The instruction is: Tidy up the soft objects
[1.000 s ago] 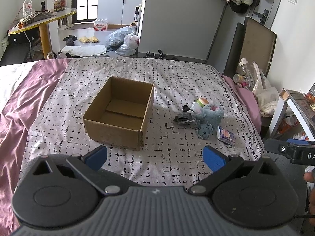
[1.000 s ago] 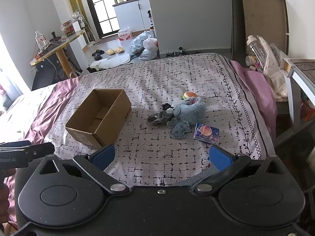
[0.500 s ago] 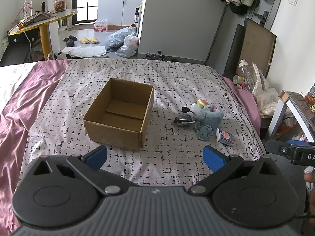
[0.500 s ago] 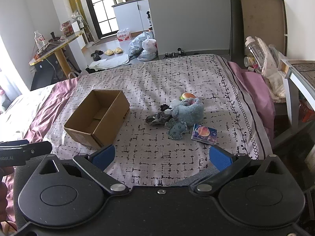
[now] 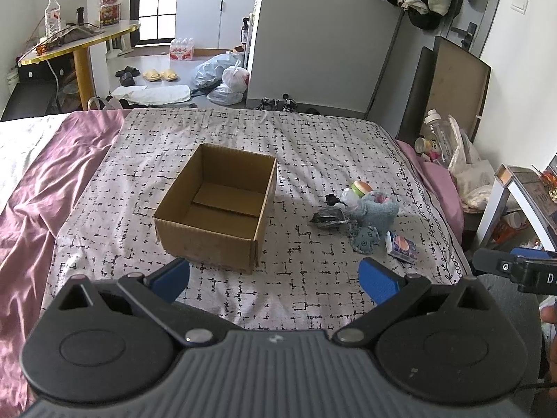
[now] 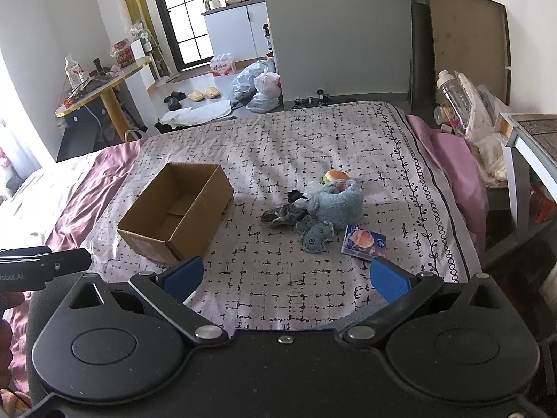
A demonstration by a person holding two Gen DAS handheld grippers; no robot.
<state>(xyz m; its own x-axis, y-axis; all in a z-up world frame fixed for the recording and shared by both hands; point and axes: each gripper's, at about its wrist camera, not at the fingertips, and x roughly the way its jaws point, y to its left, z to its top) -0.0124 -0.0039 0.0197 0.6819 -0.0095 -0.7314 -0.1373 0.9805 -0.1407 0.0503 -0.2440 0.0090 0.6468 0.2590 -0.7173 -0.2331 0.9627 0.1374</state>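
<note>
Through the left wrist camera, the left gripper (image 5: 274, 278) is hanging over the near edge of the bed with its blue pads spread wide and nothing between them, likely because no object has been chosen yet. Ahead of it the cardboard box (image 5: 217, 205) is sitting open-topped and empty on the patterned bedspread (image 5: 313, 146), its long axis running away from the camera toward the far end of the bed, probably placed there as the bin for the soft things. To the right of the box, well apart from it, a small heap is lying: a fluffy blue plush (image 5: 377, 210), a flat round blue-grey cloth piece (image 5: 365, 240) touching its near side, a dark crumpled item (image 5: 327, 216) on the box side, and a burger-shaped toy (image 5: 360, 187) on the far side. A small printed carton (image 5: 402, 246) is lying flat just right of the round cloth piece.

Through the right wrist camera, the right gripper (image 6: 285, 277) is likewise standing wide and empty, pointing at the stretch of bedspread between the box (image 6: 177, 212) and the heap. The plush (image 6: 336, 202) is resting in the middle of the heap, with the round cloth piece (image 6: 316, 237) nearest this gripper. The carton (image 6: 363, 243) is angled, its long axis pointing roughly toward the box. This gripper seems better placed for a first pick.
</note>
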